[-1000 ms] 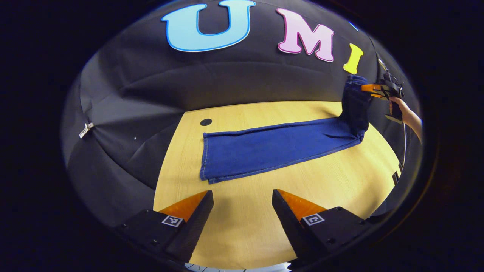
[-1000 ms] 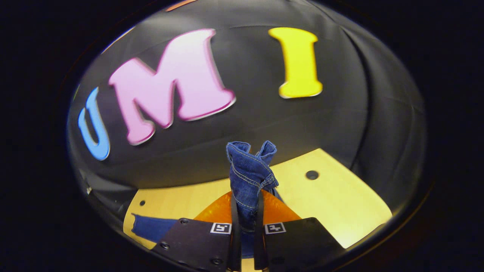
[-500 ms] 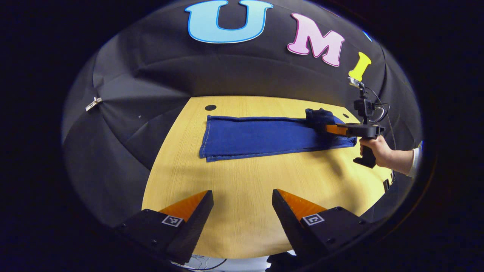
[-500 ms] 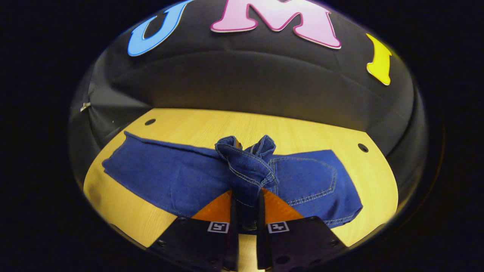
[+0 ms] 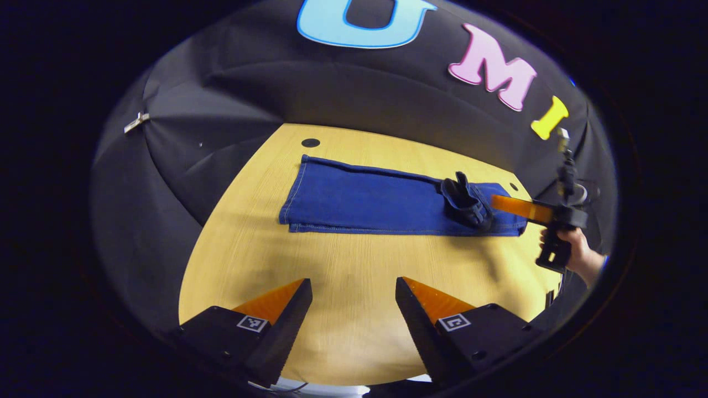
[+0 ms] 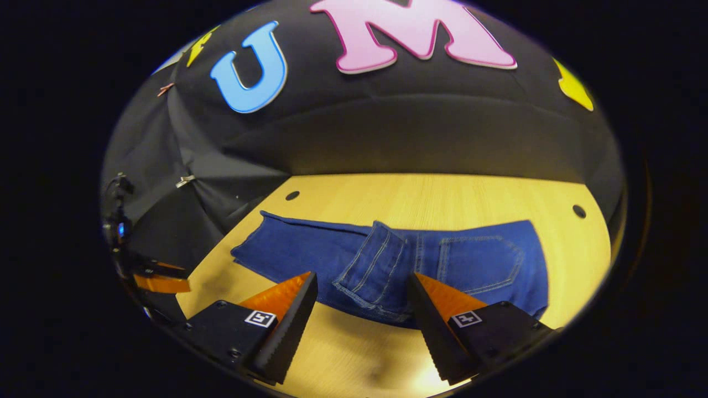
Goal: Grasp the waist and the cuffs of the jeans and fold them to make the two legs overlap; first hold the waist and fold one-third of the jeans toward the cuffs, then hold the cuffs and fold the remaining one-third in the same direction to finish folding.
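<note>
Tabletop of pale wood carried the jeans, which lay lengthwise near its far edge with the legs stacked one on the other. The waist sat folded over onto the seat, toward the cuffs, its band rumpled and a little raised rather than flat. The right gripper hovered just in front of that fold with its fingers spread wide and nothing between them; the denim lay beyond the tips, apparently untouched, though the fisheye made the gap hard to judge. The left gripper hung well apart over bare wood, equally wide and empty. Judging from the lie of the cloth, the first third looked done but untidy. A good next move would be to press the waistband flat, then take both cuff layers squarely at the hem before carrying them over.
</note>
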### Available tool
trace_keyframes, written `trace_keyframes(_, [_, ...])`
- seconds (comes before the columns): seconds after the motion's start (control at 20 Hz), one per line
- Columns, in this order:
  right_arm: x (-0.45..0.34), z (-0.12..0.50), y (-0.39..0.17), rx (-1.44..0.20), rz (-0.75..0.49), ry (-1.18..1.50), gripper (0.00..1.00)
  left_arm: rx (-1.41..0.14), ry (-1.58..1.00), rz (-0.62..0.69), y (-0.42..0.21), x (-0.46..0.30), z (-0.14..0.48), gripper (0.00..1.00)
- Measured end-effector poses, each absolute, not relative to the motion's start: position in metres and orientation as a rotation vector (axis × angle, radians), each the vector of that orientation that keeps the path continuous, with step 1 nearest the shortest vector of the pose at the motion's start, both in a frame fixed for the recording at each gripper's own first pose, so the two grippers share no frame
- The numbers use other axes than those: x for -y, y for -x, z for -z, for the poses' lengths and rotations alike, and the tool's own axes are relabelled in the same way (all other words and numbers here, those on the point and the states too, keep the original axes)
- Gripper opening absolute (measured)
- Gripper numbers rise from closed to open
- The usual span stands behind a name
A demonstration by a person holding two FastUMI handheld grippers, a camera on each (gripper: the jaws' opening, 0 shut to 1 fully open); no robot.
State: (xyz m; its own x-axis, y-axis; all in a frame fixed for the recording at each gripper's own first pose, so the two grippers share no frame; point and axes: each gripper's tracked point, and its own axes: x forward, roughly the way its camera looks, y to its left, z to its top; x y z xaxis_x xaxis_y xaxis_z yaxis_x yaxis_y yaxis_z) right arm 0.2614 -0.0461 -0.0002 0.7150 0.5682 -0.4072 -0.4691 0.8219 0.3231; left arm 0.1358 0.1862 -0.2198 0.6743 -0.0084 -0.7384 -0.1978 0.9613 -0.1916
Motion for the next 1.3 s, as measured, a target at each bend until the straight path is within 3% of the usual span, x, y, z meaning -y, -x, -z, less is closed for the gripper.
trace_keyframes(0.2, [0.104, -0.031, -0.232, -0.459, -0.606, -0.187, 0.98, -0.896, 0.436, -0.159, -0.190, -0.207, 0.231, 0.96])
trace_keyframes(0.4, [0.177, -0.029, -0.216, -0.483, -0.502, -0.235, 0.98, -1.008, 0.568, -0.275, -0.243, -0.242, 0.251, 0.96])
trace_keyframes(0.7, [0.263, -0.003, -0.190, -0.536, -0.347, -0.230, 0.98, -1.182, 0.399, -0.407, -0.282, -0.304, 0.288, 0.96])
trace_keyframes(1.0, [0.280, 0.016, -0.183, -0.574, -0.292, -0.259, 0.98, -1.294, 0.339, -0.387, -0.283, -0.299, 0.315, 1.00])
trace_keyframes(1.3, [0.252, 0.012, -0.196, -0.580, -0.327, -0.319, 0.99, -1.282, 0.329, -0.373, -0.281, -0.299, 0.311, 1.00])
